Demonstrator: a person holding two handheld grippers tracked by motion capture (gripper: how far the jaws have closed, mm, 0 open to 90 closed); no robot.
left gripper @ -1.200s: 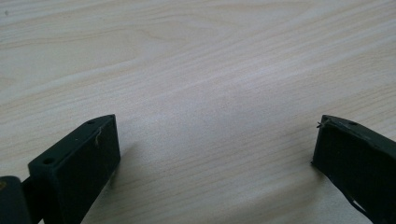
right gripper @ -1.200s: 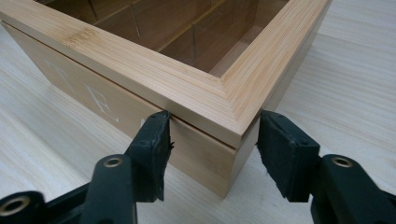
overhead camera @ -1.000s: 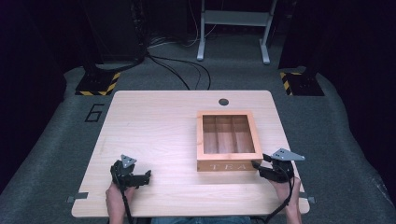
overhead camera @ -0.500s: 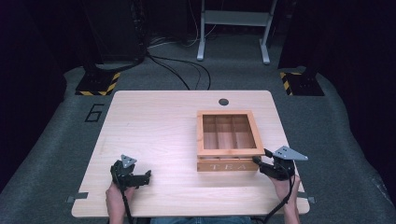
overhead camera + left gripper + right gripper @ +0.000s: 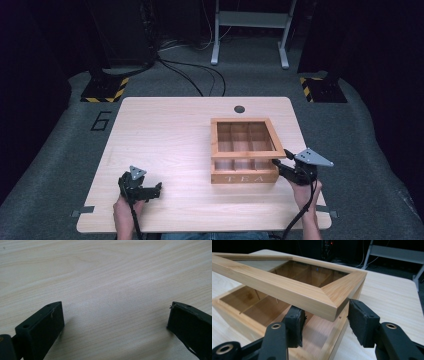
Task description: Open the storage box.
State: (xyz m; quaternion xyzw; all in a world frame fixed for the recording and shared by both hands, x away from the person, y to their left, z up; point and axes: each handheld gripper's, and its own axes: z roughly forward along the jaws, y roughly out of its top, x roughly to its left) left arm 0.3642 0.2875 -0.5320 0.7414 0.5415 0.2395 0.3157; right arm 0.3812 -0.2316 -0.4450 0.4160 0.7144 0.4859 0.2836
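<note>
The rectangular light-wood tea box [image 5: 244,170], with "TEA" lettered on its near front wall, stands on the right half of the pale wooden surface [image 5: 170,135], its inside split by thin partitions into compartments. Its wooden-framed lid [image 5: 287,287], a flat frame of mitred strips, is lifted at the near edge and tilts up above the box body, the far edge lying lower toward the back. The right claw [image 5: 325,320] sits at the lid's near right corner: the left pad is under and inside the frame, the right pad [image 5: 362,322] just outside it, the jaws at a narrow spread around the corner, which rests between them; whether both pads press on the wood I cannot tell. In the high view this right claw [image 5: 280,167] meets the box's front right corner, the hand behind it near the surface's edge. The left claw [image 5: 115,322] hovers low over bare surface well apart from the box, jaws wide with nothing between them. A small dark round hole [image 5: 239,108] marks the surface's far edge.
</note>
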